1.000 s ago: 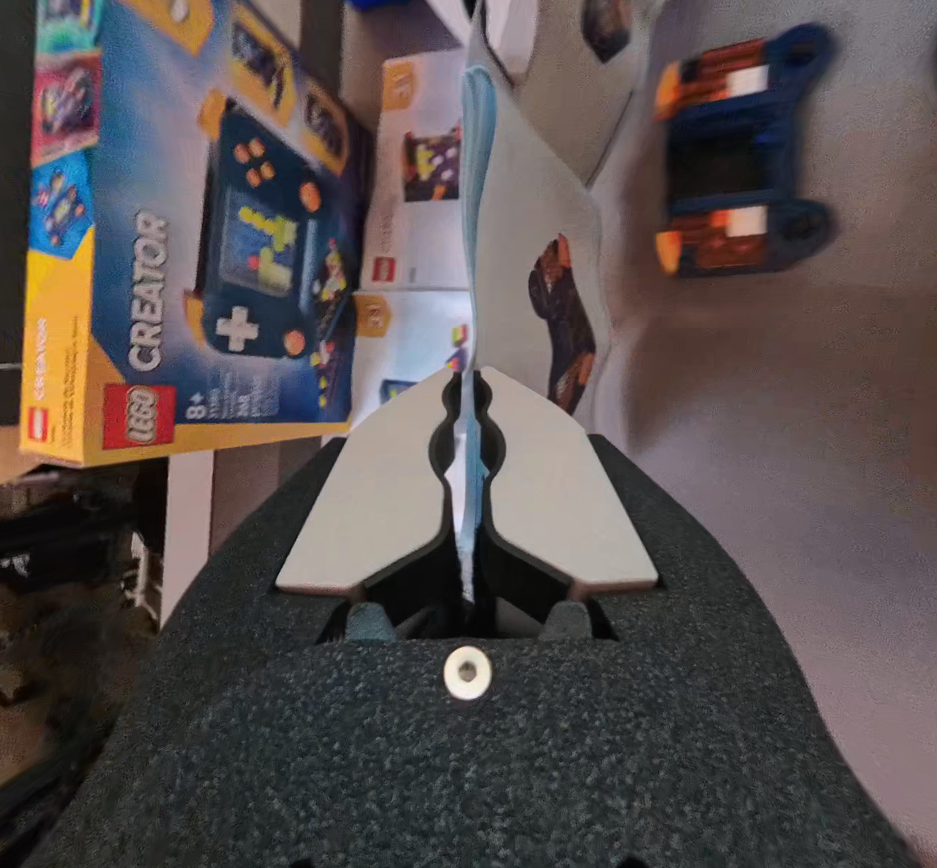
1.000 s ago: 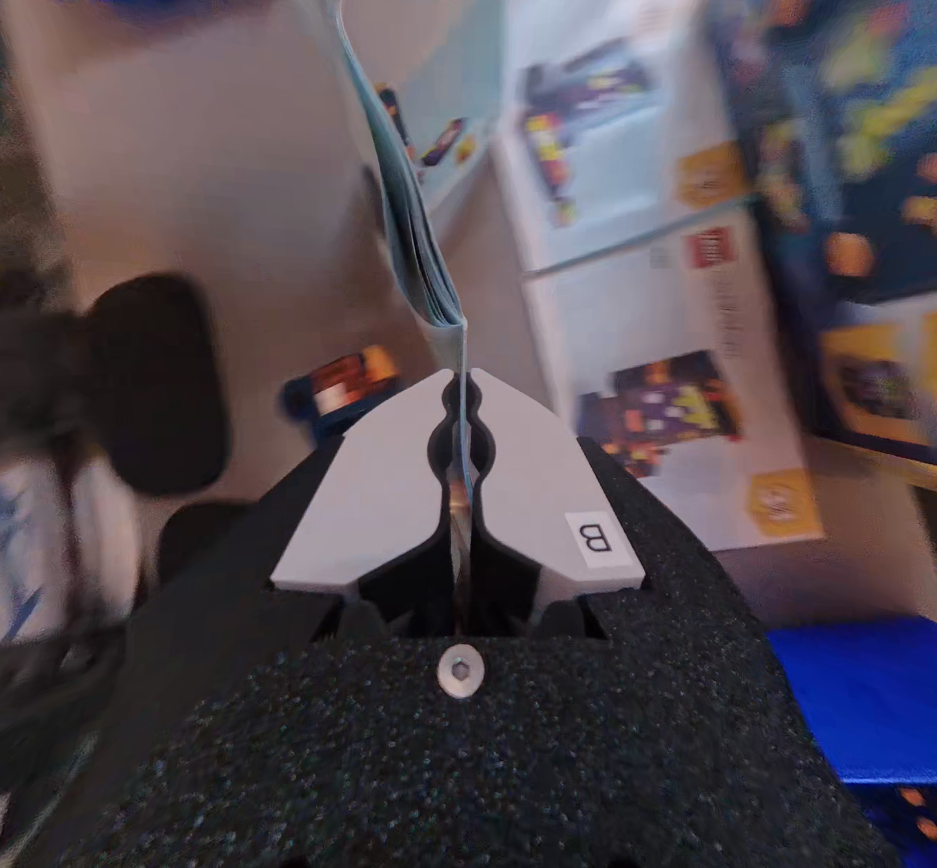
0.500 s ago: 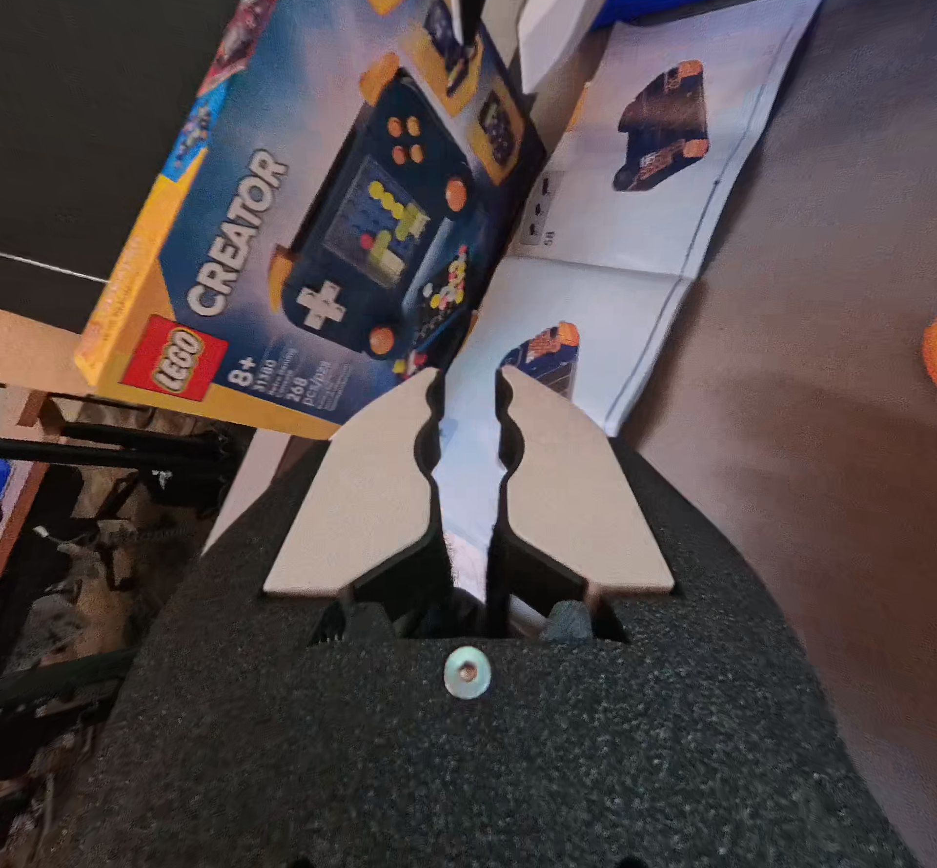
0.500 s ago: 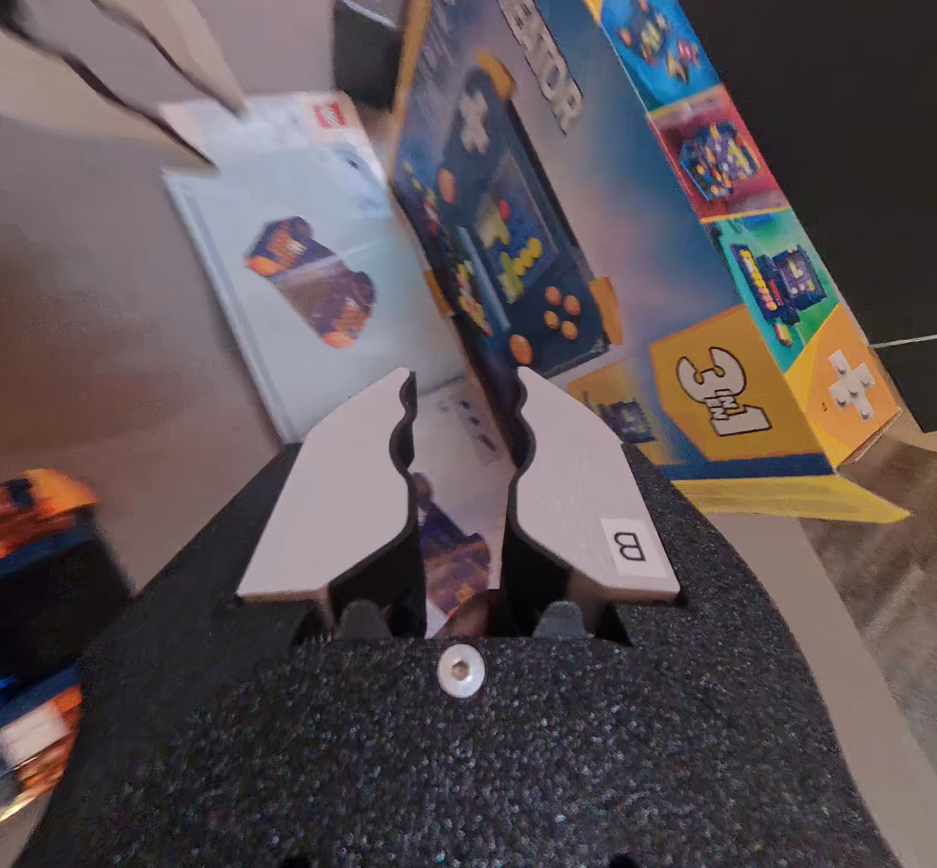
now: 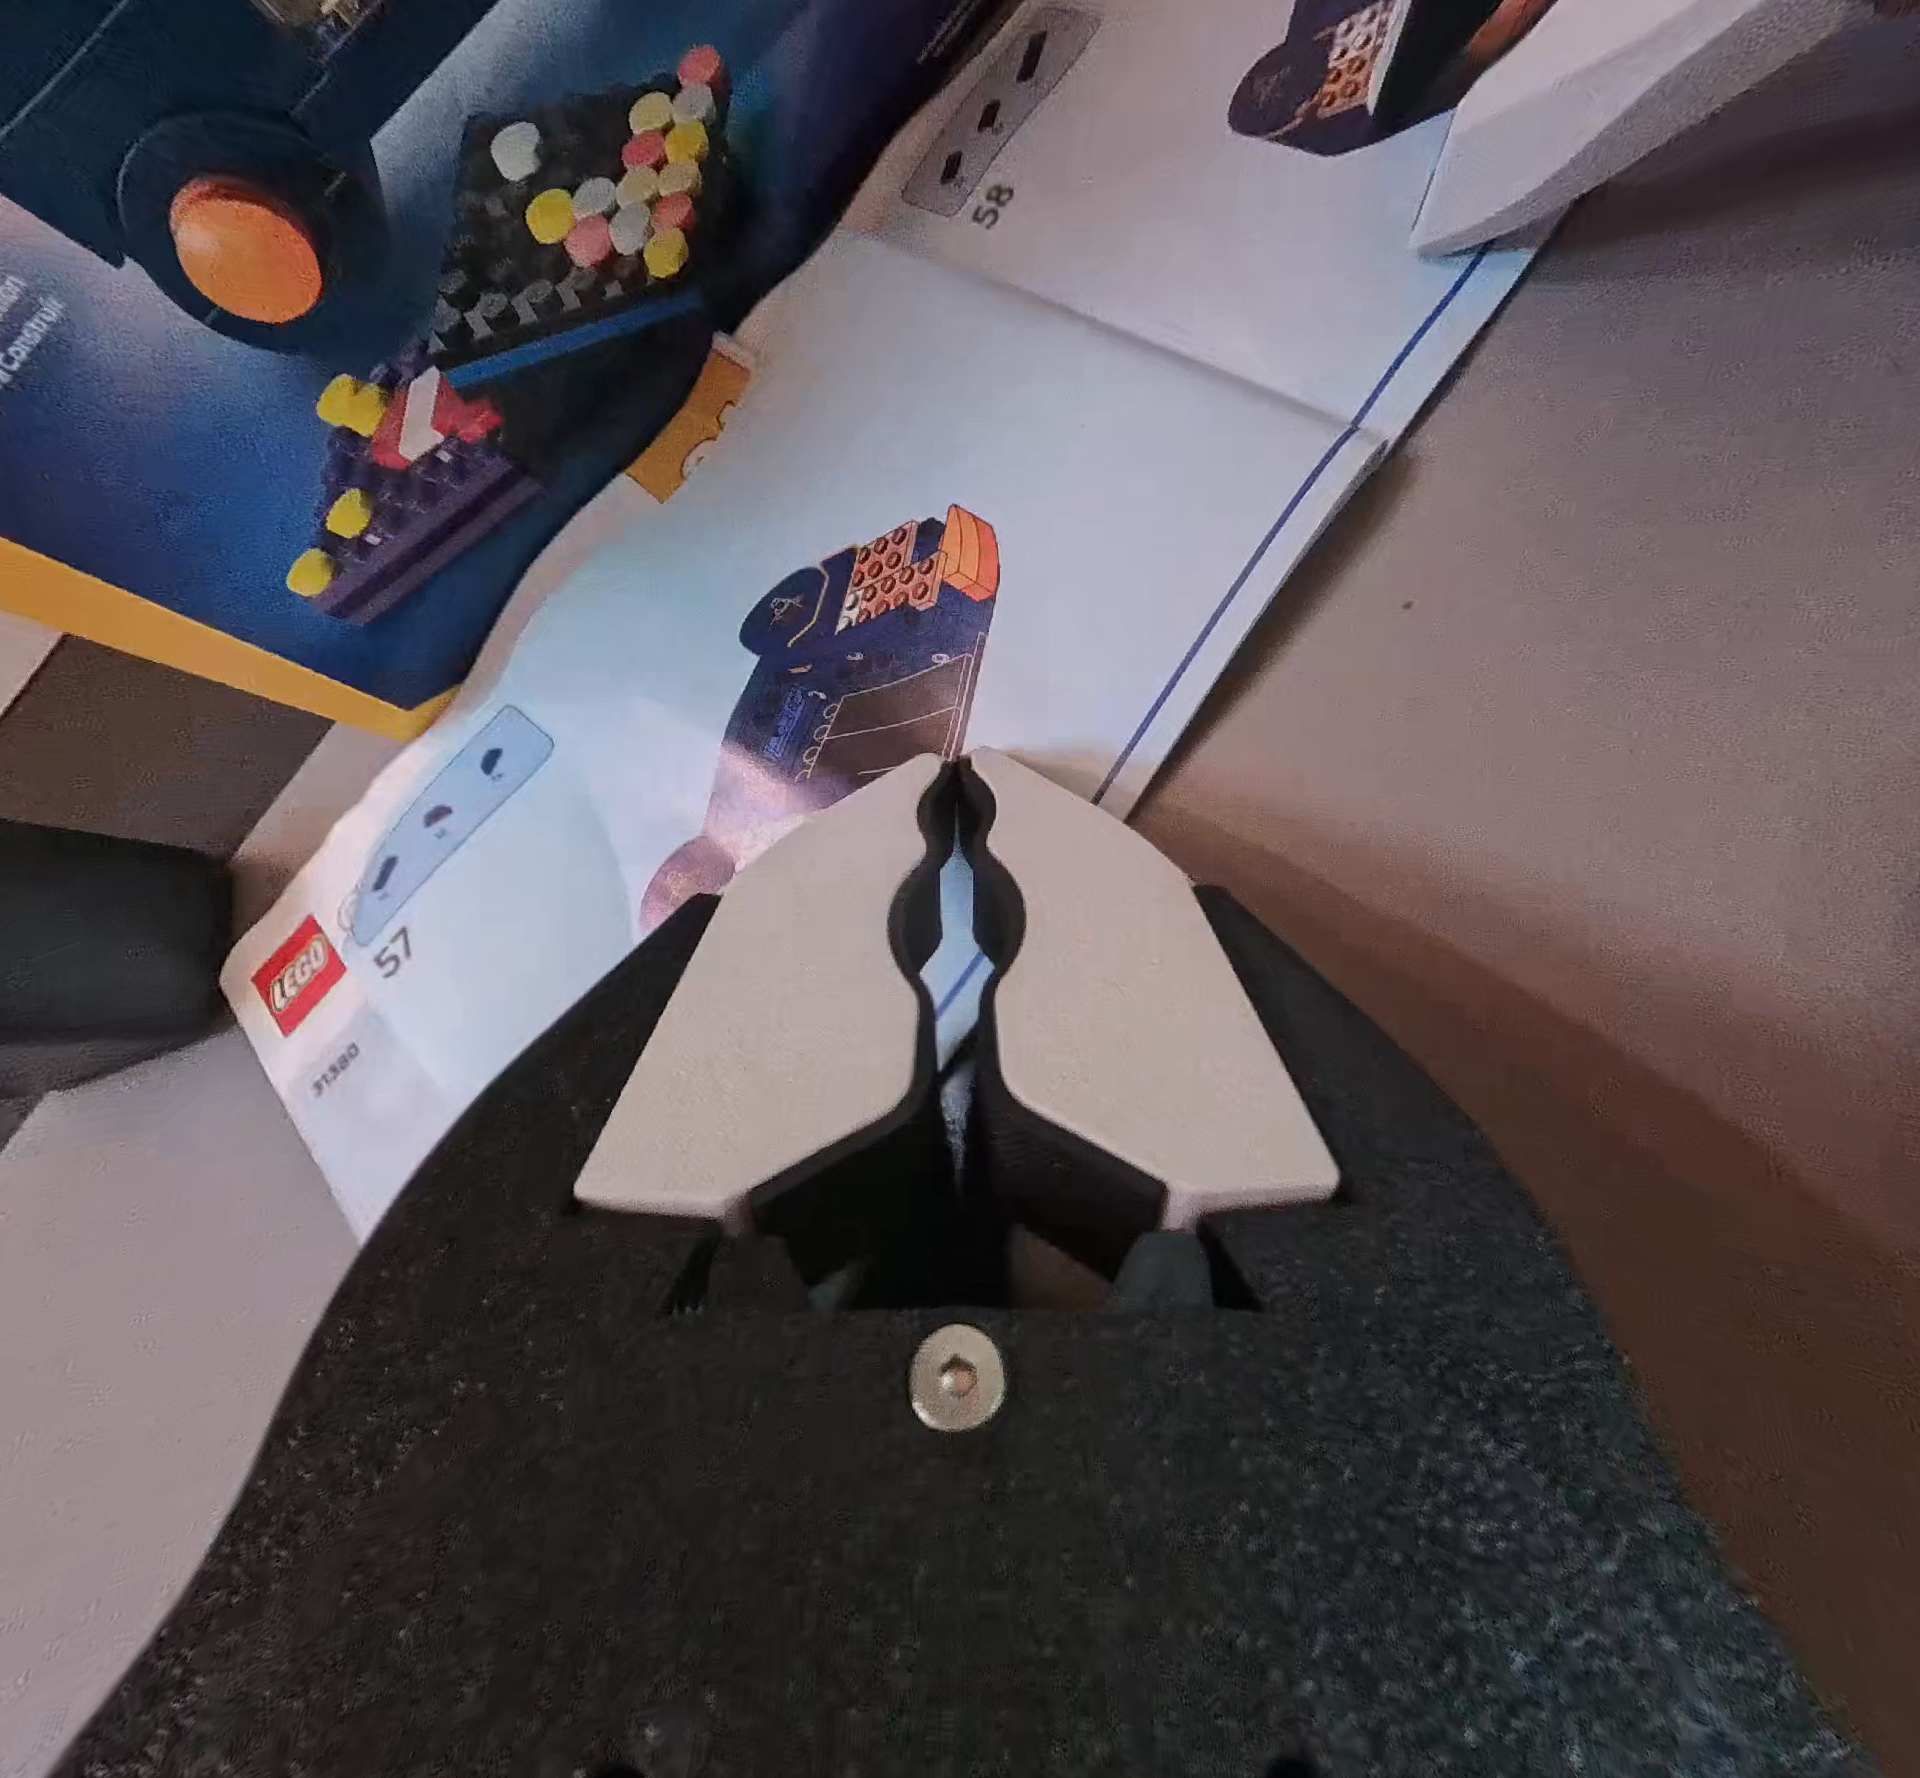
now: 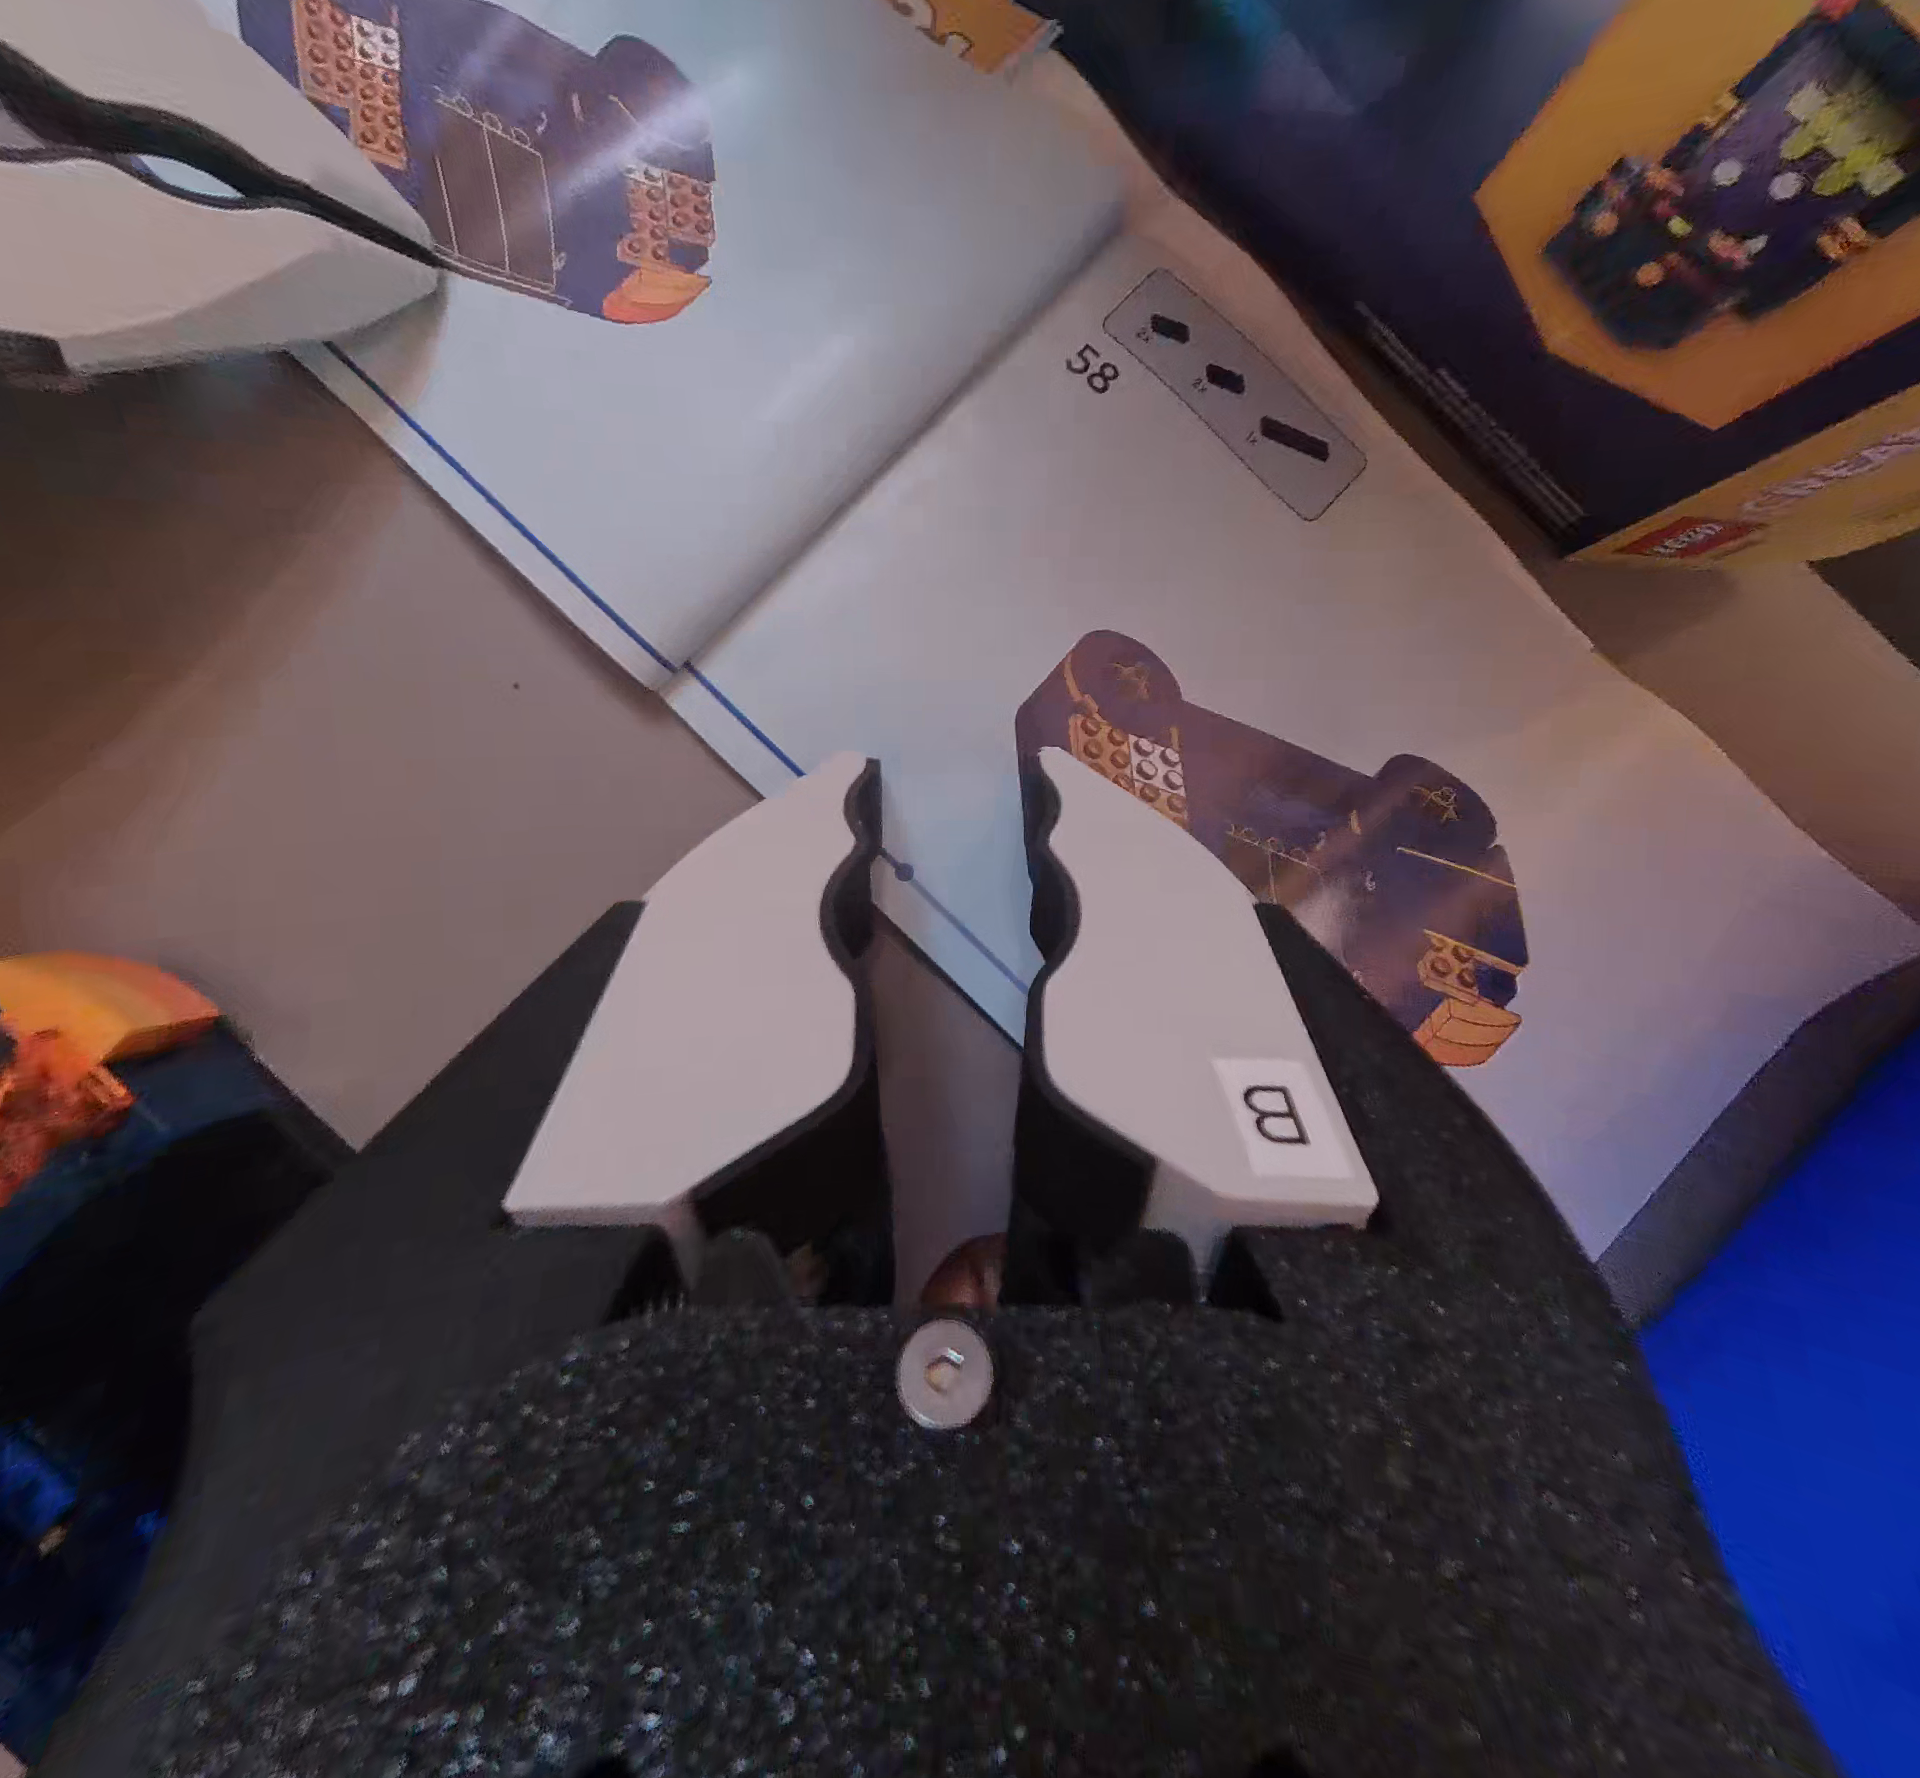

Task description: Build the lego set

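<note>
Left wrist view: left hand-held gripper [image 5: 957, 764] pressed closed, pale fingertips [image 5: 831, 949] meeting at the front, only a thin wavy slit between the jaws; nothing visibly held in that slit. Low over the near page of an open instruction booklet [image 5: 935, 398] lying flat on the grey-brown tabletop [image 5: 1610, 689]. Printed on that page, a dark blue model with orange studs, plus a small parts panel near the lower corner. Blue line along the booklet's outer edge, passing under the fingertips. At upper left, the lego set box [image 5: 364, 170], dark blue with a yellow border, standing on the far side of the booklet and overlapping its edge. At upper right, the other gripper's white finger [image 5: 1558, 118] resting on the far page.

Right wrist view: right hand-held gripper [image 6: 956, 772] parted by a moderate gap, nothing between its fingers [image 6: 727, 1001]. Tips over the booklet's [image 6: 935, 533] near page, at its blue-lined edge. Both pages spread flat, each with a dark blue and orange model picture. Box [image 6: 1558, 222] at upper right, beyond the booklet. Left gripper's white finger [image 6: 156, 274] at upper left, on the far page. At lower left, a partly built dark blue and orange lego model [image 6: 94, 1084] on the tabletop [image 6: 312, 689], blurred. Bright blue surface [image 6: 1818, 1261] at lower right.
</note>
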{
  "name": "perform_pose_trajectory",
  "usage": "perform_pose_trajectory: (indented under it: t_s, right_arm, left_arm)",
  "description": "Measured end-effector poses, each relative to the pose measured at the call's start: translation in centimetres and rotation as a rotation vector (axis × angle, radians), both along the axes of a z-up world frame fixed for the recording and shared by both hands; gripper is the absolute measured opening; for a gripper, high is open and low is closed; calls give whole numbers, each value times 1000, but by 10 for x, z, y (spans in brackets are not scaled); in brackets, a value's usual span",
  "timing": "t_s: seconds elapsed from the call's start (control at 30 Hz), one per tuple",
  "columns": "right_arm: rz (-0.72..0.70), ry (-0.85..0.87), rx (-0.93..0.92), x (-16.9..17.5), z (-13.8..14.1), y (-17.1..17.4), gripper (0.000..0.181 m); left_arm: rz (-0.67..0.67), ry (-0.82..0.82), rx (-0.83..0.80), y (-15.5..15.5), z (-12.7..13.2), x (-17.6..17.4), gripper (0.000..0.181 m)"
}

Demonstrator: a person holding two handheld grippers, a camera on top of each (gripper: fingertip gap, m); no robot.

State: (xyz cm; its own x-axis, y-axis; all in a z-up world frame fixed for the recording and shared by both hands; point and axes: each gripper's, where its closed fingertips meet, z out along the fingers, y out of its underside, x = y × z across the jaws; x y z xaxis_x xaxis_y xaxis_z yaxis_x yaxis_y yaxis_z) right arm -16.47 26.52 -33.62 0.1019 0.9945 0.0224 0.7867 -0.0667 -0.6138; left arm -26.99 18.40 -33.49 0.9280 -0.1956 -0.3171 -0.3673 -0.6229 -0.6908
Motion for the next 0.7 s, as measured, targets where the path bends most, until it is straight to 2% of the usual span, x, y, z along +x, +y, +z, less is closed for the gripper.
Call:
perform_pose_trajectory:
  t_s: [0.13, 0.33, 0.47, 0.53, 0.57, 0.6, 0.67, 0.7]
  right_arm:
    - [19, -9, -51, 7, 1, -8, 23]
    - [41, 3, -84, 37, 0, -46, 12]
    - [34, 78, -114, 44, 0, -54, 9]
    - [103, 88, -191, 48, 5, -65, 29]
    - [133, 112, -241, 50, 12, -70, 44]
    - [165, 167, -283, 53, 26, -76, 52]
    - [253, 292, -354, 62, 61, -92, 65]
    - [304, 326, -393, 71, 76, -103, 71]
  left_arm:
    - [1, -122, -16, -10, -1, 10, 0]
    - [-51, -131, -13, -41, 0, 31, 0]
    - [-66, -133, -12, -54, 0, 42, 0]
    - [-66, -85, -1, -54, 2, 42, 3]
    - [-55, -59, 16, -55, 4, 41, 7]
    - [-54, -47, 42, -56, 9, 43, 12]
    - [-154, -114, 106, -58, 22, 66, 22]
    - [-247, -185, 145, -63, 30, 88, 29]
